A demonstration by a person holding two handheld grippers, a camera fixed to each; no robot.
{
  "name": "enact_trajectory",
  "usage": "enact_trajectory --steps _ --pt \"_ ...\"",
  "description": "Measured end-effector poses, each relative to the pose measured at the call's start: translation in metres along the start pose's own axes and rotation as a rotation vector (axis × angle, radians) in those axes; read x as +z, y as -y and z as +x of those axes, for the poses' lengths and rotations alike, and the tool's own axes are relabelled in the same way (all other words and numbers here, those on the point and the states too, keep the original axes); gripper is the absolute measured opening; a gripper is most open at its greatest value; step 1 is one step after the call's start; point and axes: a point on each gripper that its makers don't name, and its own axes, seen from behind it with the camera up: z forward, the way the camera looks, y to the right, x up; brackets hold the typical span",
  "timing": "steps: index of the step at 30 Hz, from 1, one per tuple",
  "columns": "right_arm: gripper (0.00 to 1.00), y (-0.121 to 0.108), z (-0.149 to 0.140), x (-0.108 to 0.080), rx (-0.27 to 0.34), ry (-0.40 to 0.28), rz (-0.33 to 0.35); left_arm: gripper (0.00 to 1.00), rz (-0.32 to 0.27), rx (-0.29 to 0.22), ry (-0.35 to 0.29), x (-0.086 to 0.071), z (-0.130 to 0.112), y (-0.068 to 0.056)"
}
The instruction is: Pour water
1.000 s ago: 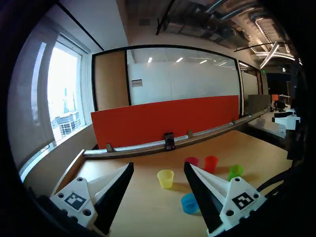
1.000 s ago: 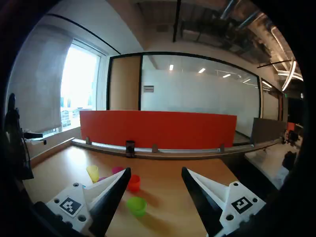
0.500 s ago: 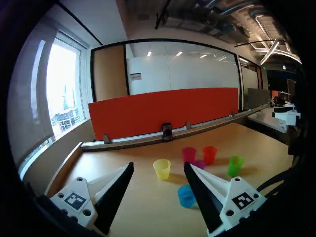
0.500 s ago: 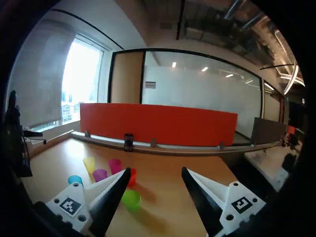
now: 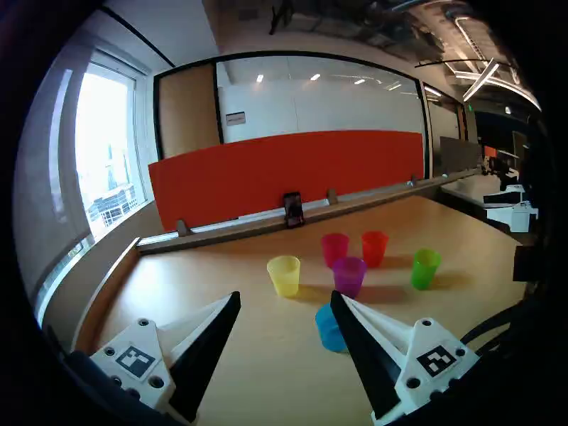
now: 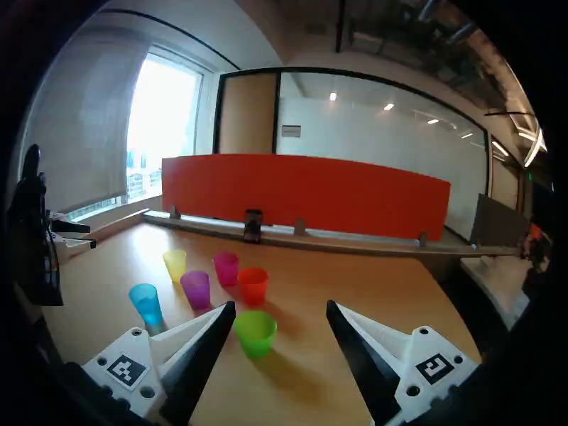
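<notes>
Left tongs [image 5: 284, 295] are recorded as spread wide, with nothing held between the fingers, and are kept above the pale wooden worktop [image 5: 270, 373]. Six plastic cups are noted standing upright on the worktop ahead of them. The yellow cup [image 5: 284, 275] is seen just ahead of the gap. The purple cup [image 5: 348, 276] is placed ahead of the right finger's tip, and the blue cup [image 5: 326, 328] is partly hidden behind that finger. The pink cup [image 5: 334, 249] and red cup [image 5: 374, 248] are found side by side farther ahead. The green cup [image 5: 424, 268] is set apart, off to the right. Right tongs [image 6: 280, 304] are likewise spread and empty. In the right gripper view the green cup is seen nearest, within the gap and close to the left finger, with the red cup just beyond it and the other four ranged ahead and to the left. Contents of the cups cannot be told. An orange partition [image 5: 284, 174] is observed along the far edge of the worktop, with a small dark device [image 5: 292, 209] propped before it.
</notes>
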Motion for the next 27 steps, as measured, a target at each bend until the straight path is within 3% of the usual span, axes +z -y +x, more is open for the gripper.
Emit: enact_trajectory --steps 6,16,27 --pt "1.0 0.014 -0.037 0.021 -0.023 0.07 0.038 0.94 -0.023 0.017 0.09 0.015 -0.039 -0.012" --pt "1.0 0.022 -0.086 0.049 -0.055 0.171 0.097 0.94 -0.074 0.021 0.187 0.042 -0.086 -0.036" --pt "0.99 0.027 -0.123 0.073 -0.08 0.273 0.149 0.94 -0.153 0.077 0.276 0.066 -0.118 -0.072"
